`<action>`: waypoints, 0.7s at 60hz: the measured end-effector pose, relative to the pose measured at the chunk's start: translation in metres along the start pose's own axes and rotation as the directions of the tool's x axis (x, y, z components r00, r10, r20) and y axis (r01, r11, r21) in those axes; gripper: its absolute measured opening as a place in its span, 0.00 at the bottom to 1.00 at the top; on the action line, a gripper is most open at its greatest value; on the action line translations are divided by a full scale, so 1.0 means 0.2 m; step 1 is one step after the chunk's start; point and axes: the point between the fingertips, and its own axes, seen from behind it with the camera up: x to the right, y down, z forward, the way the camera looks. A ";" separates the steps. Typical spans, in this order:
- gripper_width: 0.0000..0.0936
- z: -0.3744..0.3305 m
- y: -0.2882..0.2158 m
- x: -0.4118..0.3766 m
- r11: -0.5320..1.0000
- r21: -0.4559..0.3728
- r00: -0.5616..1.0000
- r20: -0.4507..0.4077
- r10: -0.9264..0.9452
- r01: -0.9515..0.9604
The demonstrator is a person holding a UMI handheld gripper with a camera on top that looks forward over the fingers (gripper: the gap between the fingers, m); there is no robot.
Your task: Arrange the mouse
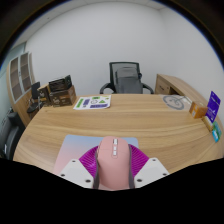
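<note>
A pale pink computer mouse (pixel 113 166) sits between my gripper's two fingers, with its buttons and scroll wheel pointing forward. The magenta pads (pixel 90 160) press against both of its sides, so my gripper (pixel 113 168) is shut on the mouse. It is held just over a light mouse mat (pixel 80 147) with a pinkish-grey surface, which lies on the wooden table (pixel 110 120) near its front edge. The underside of the mouse is hidden.
A black office chair (pixel 126 78) stands behind the table. A colourful booklet (pixel 93 102) lies at the far middle. A round white object (pixel 175 101) and a purple box (pixel 213 103) are at the right. Shelves with boxes (pixel 55 93) stand at the left wall.
</note>
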 end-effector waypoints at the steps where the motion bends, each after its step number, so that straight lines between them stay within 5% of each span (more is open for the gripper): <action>1: 0.42 0.01 0.01 -0.04 1.000 -0.006 1.000 -0.004 -0.008 0.008; 15: 0.42 0.16 0.23 -0.28 0.989 -0.132 0.997 -0.027 -0.076 0.072; 21: 0.45 0.17 0.23 -0.27 0.992 -0.100 0.996 -0.049 -0.077 0.072; 31: 0.62 0.16 0.23 -0.28 0.987 -0.146 0.996 -0.046 -0.080 0.073; 37: 0.89 0.12 0.23 -0.34 0.990 -0.135 1.000 0.000 -0.026 0.026; 42: 0.90 0.03 0.24 -0.34 0.991 -0.132 1.000 -0.016 -0.026 0.024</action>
